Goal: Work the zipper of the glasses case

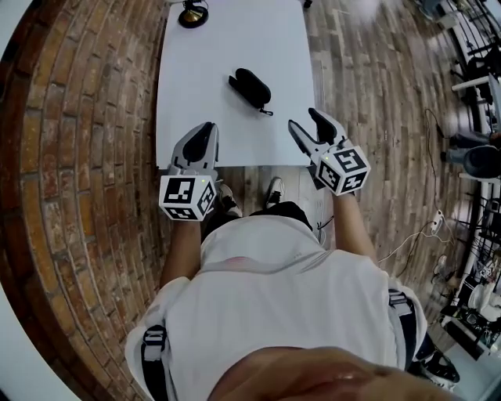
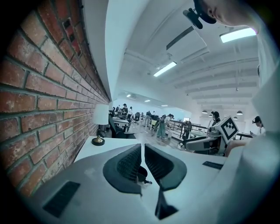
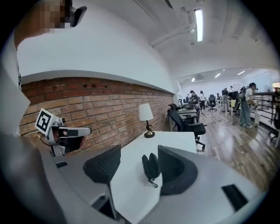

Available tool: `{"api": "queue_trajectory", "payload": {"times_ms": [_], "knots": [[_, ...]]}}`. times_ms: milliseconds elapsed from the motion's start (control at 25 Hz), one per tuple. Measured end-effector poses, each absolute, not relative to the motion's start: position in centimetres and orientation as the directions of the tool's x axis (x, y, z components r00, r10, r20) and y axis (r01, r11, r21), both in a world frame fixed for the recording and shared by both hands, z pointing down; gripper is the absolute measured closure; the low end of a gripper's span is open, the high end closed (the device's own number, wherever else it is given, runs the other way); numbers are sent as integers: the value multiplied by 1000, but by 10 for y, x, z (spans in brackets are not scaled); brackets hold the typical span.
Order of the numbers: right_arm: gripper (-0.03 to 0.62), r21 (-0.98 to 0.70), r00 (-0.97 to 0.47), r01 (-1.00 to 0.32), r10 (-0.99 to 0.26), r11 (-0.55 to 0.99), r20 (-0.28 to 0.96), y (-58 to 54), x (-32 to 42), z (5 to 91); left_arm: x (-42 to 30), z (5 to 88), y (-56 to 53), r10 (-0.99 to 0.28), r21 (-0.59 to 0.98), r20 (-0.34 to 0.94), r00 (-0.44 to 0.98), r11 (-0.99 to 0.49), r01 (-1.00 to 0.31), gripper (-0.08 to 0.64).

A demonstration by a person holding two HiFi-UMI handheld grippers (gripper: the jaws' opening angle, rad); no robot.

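Your left claw (image 1: 207,130) sits over the near edge of the white counter (image 1: 227,47), close to its near-left corner. In the left gripper view, the left claw (image 2: 142,146) has its ribbed pads drawn together with only a sliver of light between them. It holds nothing.

Your right claw (image 1: 304,119) is at the near-right corner of the counter, angled in toward the middle. The right gripper view shows the right claw (image 3: 139,151) at a middling spread, with its two pads clearly apart and nothing touching either one.

The glasses case (image 1: 250,88) is black and lies flat on the counter, clear of both claws. It is about midway between the near and far edges and closer to the right edge than to the left. It lies on a diagonal, with one end toward the far-left corner and the other toward the near-right corner. The zipper pull (image 1: 268,112) trails off that near-right end.

In the right gripper view, the glasses case (image 3: 151,167) appears in the gap between the pads but sits well ahead of them on the bare counter. In the left gripper view, only a bit of the case shows past the closed pads.

A small lamp (image 1: 192,13) with a brass base stands at the far edge near the far-left corner, beside the brick wall (image 3: 109,105).
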State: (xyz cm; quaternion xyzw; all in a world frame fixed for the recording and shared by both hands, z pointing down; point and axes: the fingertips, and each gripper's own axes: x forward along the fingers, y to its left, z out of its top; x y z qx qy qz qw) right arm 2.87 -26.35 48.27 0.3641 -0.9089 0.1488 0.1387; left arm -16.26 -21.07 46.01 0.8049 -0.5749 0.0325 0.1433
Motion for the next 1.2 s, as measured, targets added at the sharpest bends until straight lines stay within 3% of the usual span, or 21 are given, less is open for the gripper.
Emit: {"api": "queue_trajectory", "payload": {"times_ms": [120,560,1200], "knots": [[219,-149,-695,-696,-607,702,385,-264,21,487,-167,462,-213,-915,199,218,341,-300,-933,526],[57,-144,-689,-654,-507,742,518,-282,-10,537,-176,473,-216,-909,222,236,343,-294,-930,526],[17,-100,-497,-615,-286,782,820,-361,-63,707,-199,505,-222,-891,240,334,309,-236,-942,526]]}}
